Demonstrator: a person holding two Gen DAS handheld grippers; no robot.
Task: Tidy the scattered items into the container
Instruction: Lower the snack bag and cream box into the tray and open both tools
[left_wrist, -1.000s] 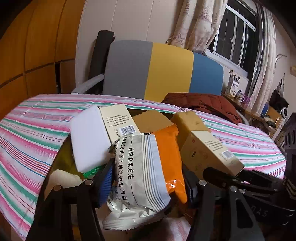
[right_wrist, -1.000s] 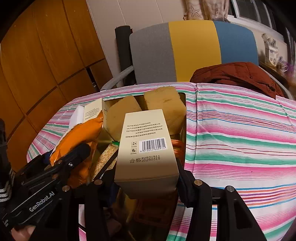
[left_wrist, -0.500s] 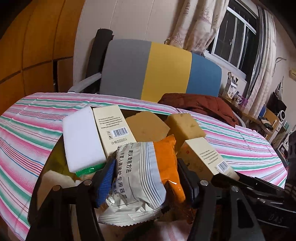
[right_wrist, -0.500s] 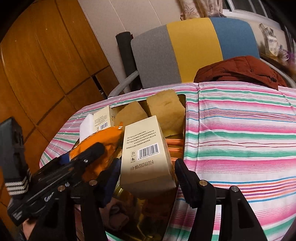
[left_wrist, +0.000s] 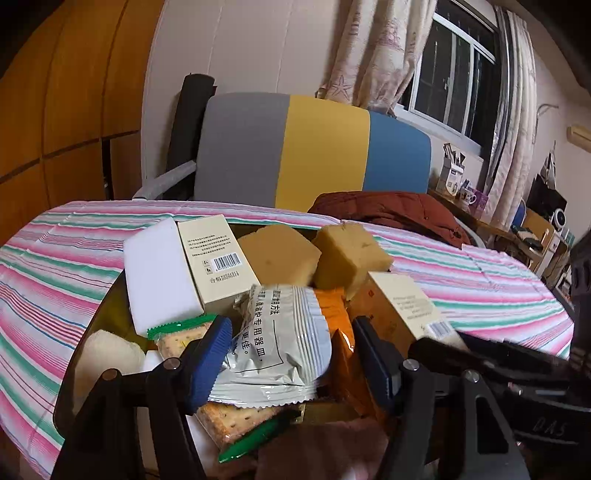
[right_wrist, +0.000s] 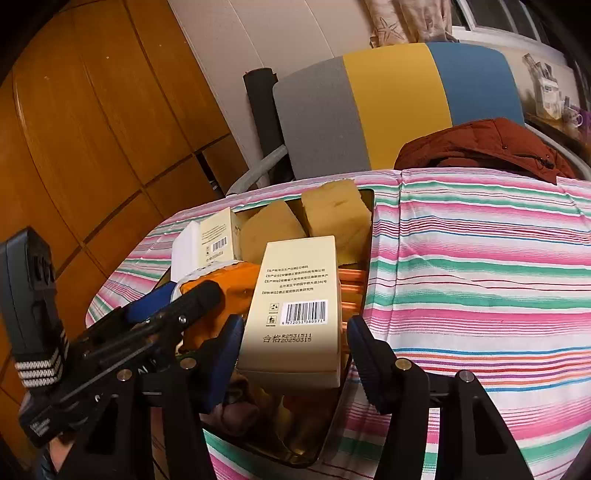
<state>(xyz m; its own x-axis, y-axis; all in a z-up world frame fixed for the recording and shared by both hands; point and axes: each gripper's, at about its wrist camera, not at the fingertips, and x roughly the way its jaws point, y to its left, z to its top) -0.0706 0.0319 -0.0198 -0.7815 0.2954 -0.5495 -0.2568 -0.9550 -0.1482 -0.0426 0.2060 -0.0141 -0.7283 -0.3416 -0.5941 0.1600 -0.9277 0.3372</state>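
My right tongs (right_wrist: 291, 332) let go of the cream box (right_wrist: 295, 295), then just closed a little around it. I think they stay loose. The box now rests in the container (right_wrist: 332, 424) at 4 o'clock. My left tongs (left_wrist: 290, 326) stand wide around the grey packet (left_wrist: 284, 350); I cannot tell if they grip it.

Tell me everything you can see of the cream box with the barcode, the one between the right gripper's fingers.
The cream box looks like a closed, tall cardboard carton. Its upturned face has small printed text, two symbols and a barcode. It lies tilted on the pile in the dark container, beside an orange packet. It sits between the fingers of the right gripper, whose jaws have just been closing. The right pad stands clear of it.
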